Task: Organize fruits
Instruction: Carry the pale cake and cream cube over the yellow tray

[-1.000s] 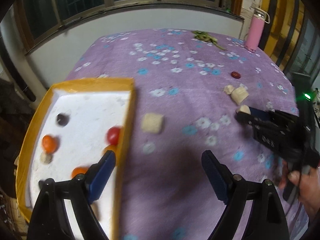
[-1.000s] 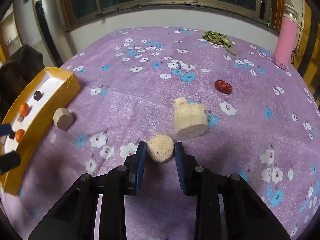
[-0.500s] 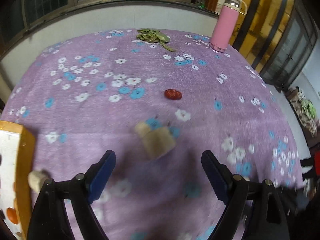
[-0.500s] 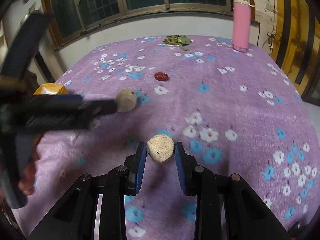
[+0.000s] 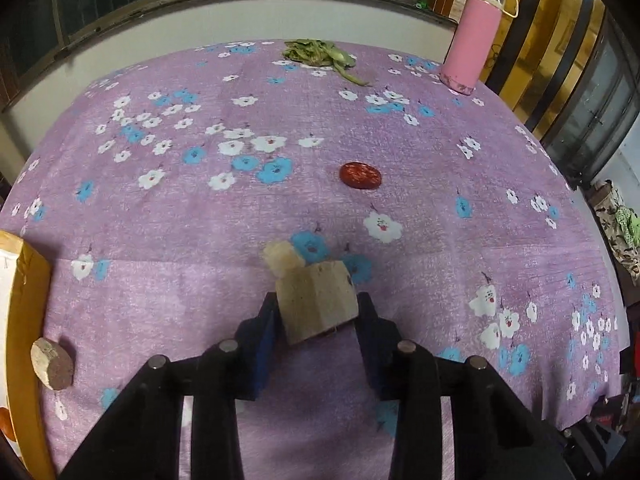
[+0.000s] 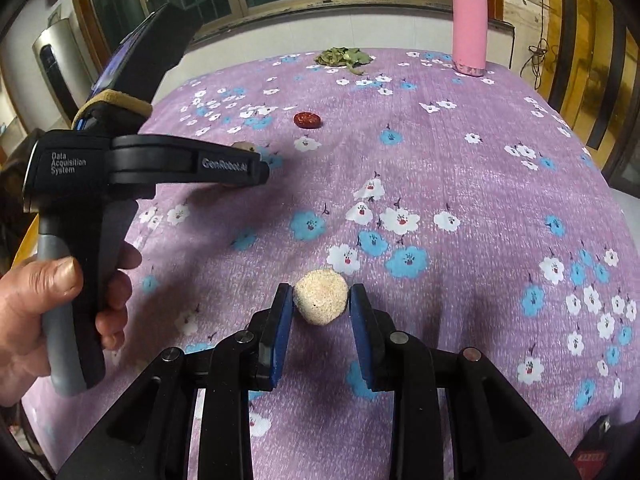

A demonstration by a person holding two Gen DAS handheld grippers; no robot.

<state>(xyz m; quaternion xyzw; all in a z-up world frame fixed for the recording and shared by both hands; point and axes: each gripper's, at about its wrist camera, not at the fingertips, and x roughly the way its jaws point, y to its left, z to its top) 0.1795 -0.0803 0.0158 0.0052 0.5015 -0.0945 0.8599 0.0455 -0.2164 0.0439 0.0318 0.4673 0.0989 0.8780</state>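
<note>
I see the worktop [image 5: 440,240] under a purple cloth printed with white and blue flowers, running back to a wall below a window. At its left edge sits the yellow-rimmed tray [image 5: 24,300], only partly in view. A pink bottle [image 5: 474,38] stands upright at the far right corner, and a heap of green leaves [image 5: 316,52] lies near the far edge.

My left hand-held gripper [image 5: 318,312] has its fingers closed against both sides of a tan block-shaped piece [image 5: 316,304]; a smaller pale chunk [image 5: 282,258] touches its far corner. A round tan slice [image 5: 52,364] lies just beside the tray's outer rim. A red jujube [image 5: 360,176] rests well apart, further back.

My right hand-held gripper [image 6: 318,304] is nearly closed on a small round beige piece [image 6: 320,298], with the left pad touching and a thin gap at the right. The left hand [image 6: 60,308] grips its handle.
</note>
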